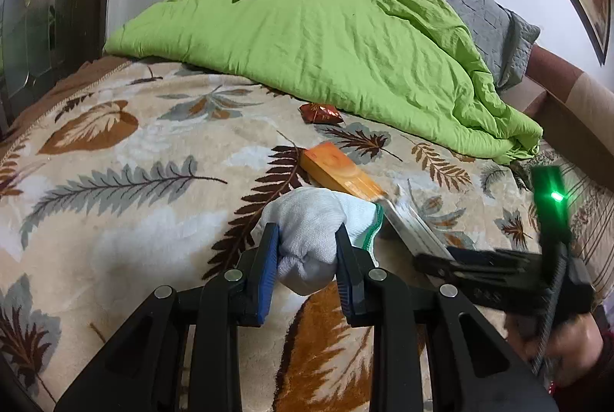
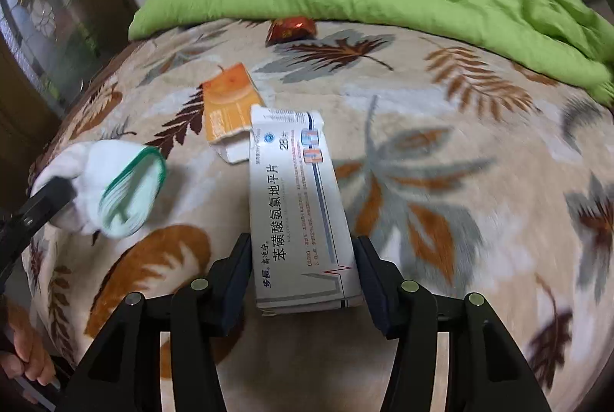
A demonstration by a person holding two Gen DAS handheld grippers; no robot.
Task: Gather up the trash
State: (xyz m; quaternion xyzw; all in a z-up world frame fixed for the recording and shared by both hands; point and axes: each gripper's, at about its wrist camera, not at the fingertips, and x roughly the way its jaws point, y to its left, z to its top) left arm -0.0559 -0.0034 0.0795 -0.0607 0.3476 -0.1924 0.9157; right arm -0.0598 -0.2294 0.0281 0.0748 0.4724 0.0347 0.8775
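Collecting trash off the bed: one box between the right tongs, a glove being pinched in the left.

The white medicine box [image 2: 303, 205] is lying on the leaf-print blanket [image 2: 460, 151], its far end touching the orange box [image 2: 230, 101], with a red wrapper [image 2: 291, 28] beyond that. It is looking light, stiff-sided yet crushable, so gripping across its long flat sides seems best. The right tongs [image 2: 303, 258] are standing half spread astride the box's near end, whether pressing I cannot tell. The left tongs [image 1: 307, 243] are squeezing a soft white glove [image 1: 318, 220], just beside the orange box.
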